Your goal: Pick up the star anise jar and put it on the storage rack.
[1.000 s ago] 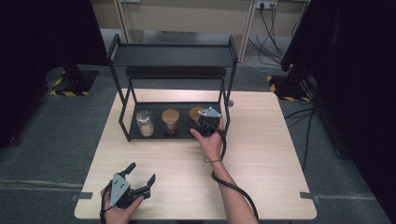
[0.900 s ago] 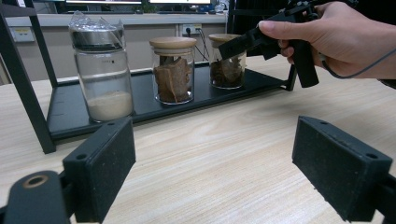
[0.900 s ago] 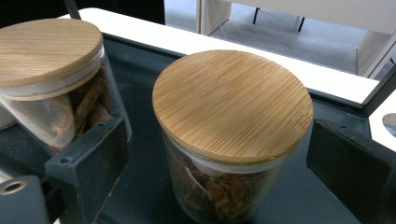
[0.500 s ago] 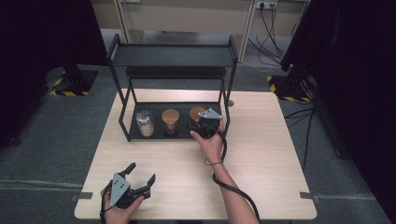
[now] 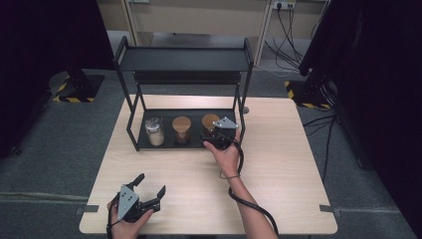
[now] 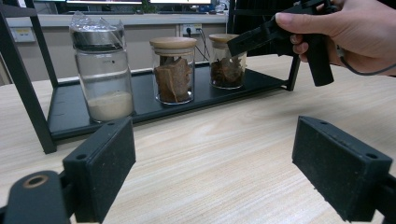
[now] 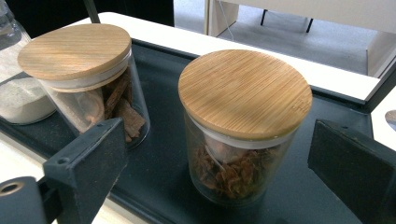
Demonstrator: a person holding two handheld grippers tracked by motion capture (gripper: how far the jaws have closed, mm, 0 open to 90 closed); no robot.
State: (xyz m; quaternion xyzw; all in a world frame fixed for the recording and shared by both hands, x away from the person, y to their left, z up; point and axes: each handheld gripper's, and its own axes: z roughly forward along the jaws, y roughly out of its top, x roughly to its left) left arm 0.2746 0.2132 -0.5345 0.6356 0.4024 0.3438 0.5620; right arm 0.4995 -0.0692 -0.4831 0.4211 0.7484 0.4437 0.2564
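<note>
Three glass jars stand in a row on the lower tray of a black rack [image 5: 184, 59]. The right jar [image 7: 245, 93] has a bamboo lid and dried brown pieces inside. My right gripper [image 7: 219, 172] is open, with one black jaw on each side of this jar and neither pad touching the glass; from above the right gripper [image 5: 209, 135] sits at the tray's front right. The middle jar [image 7: 74, 51] is also bamboo-lidded and holds bark-like pieces. The left jar [image 6: 102, 70] holds white powder under a crinkled cover. My left gripper [image 5: 148, 185] rests open and empty near the table's front left.
The rack's black posts [image 5: 242, 94] flank the jars and its upper shelf hangs over them. The wooden table [image 5: 288, 169] spreads out to the right of the rack and in front of it. The right gripper's cable [image 5: 249, 204] trails along the forearm. Dark curtains stand at both sides.
</note>
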